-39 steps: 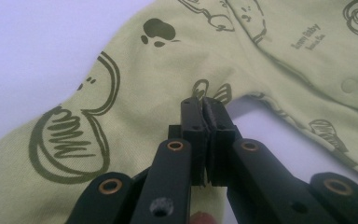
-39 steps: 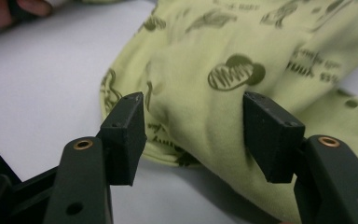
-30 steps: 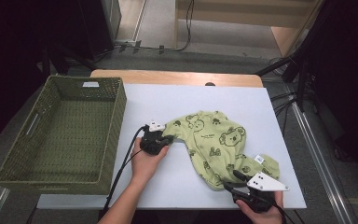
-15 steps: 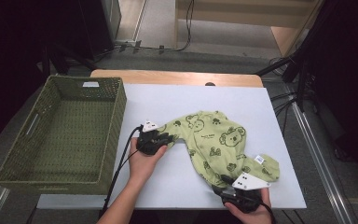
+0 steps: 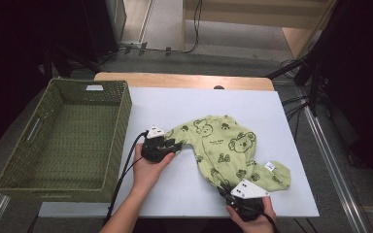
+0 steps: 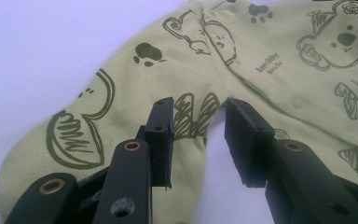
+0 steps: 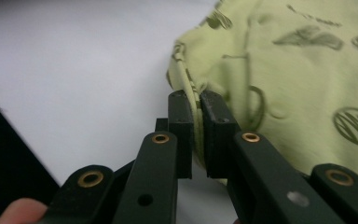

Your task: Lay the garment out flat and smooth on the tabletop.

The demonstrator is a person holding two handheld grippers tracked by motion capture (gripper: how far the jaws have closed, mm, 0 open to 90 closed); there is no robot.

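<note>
A: Where is the baby suit?

B: The green baby suit (image 5: pixel 226 150) with koala pictures lies flat on the white counter (image 5: pixel 252 104), a bit to the 4 o'clock side of the middle. The woven basket (image 5: pixel 121 126) sits well apart from it, at 9 o'clock.

A: What is the right hand-held gripper (image 7: pixel 196 135) doing?

B: Its jaws have just been closing. Now they pinch the hem of the baby suit tight. In the high view that hand-held gripper (image 5: pixel 240 204) is at 5 o'clock, right at the near edge of the counter.

A: And the left one?

B: The left hand-held gripper (image 6: pixel 198 135) has just been opening. Its jaws stand apart now. The sleeve (image 6: pixel 102 135) lies right in front of them and partly under them, but they do not press on it. In the high view it (image 5: pixel 175 144) sits at the 9 o'clock end of the baby suit.

A: So what step is this?

B: I think the person is getting a hold of the baby suit at two spots, to fold it or lift it. One side is held. The other is not yet.

A: What comes next?

B: I'd say the left jaws need to go down over the sleeve and squeeze. Then both hands can move the cloth together. If only one side pulls, the baby suit may bunch up.
</note>
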